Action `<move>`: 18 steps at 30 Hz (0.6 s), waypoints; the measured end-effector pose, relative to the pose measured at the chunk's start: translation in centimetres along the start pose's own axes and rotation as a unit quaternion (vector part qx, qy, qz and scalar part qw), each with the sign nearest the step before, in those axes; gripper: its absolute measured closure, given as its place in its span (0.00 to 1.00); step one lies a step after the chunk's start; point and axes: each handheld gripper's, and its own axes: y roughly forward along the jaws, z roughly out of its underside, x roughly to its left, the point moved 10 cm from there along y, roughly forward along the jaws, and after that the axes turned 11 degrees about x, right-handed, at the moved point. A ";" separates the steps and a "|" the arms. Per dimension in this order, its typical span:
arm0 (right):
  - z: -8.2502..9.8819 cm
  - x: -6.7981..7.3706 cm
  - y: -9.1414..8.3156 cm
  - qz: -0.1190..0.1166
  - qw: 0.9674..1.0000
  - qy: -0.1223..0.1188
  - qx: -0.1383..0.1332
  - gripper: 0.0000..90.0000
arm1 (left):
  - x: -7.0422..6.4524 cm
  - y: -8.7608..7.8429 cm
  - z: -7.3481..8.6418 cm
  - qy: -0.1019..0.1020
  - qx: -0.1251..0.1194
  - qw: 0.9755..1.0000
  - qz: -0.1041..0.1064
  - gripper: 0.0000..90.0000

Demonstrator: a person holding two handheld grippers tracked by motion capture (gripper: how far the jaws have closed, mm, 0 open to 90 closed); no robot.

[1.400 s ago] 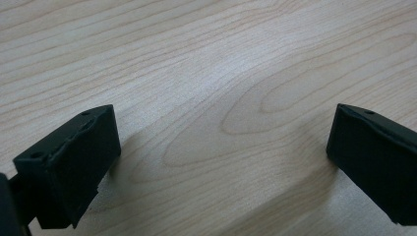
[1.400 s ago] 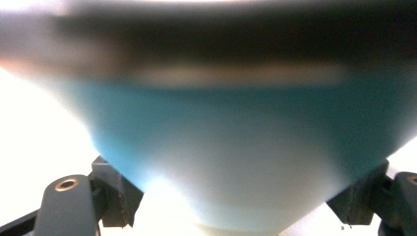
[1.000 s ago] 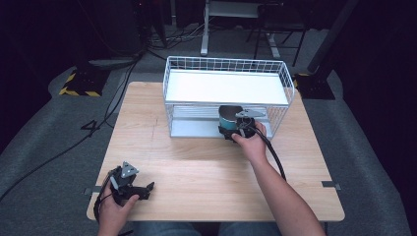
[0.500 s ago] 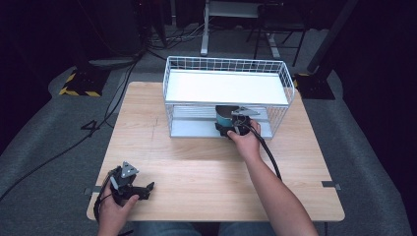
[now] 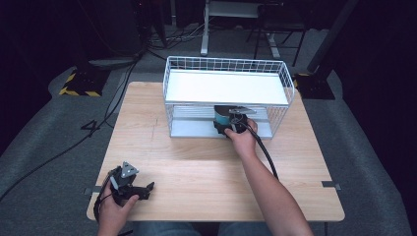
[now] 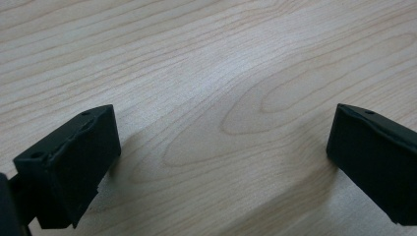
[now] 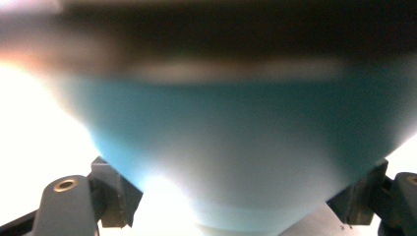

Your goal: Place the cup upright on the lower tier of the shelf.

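- left gripper: near table edge, well short of wire rack, jaws spread, empty.
- right gripper: at rack's lower shelf, clamped on teal cup, cup under the white top shelf.

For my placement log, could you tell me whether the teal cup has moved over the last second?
Yes. The teal cup, held in the right tongs, has gone forward, deeper under the wire rack's white shelf.

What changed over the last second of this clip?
The right gripper carried the teal cup forward, into the wire rack's lower shelf, still clamped on it. The left gripper stayed open, resting near the table's front-left corner.
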 end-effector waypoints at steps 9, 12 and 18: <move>0.0 -0.2 0.0 -0.002 1.000 0.002 0.003 0.24 | 0.0 0.0 0.0 0.000 0.000 1.000 0.000 0.00; 0.0 -0.3 0.1 -0.003 1.000 0.007 0.005 0.21 | 0.0 0.0 0.0 0.000 0.001 1.000 0.000 0.00; 0.0 -0.6 0.1 0.011 1.000 0.008 0.008 0.18 | 0.0 0.0 0.0 0.000 0.001 1.000 0.000 0.00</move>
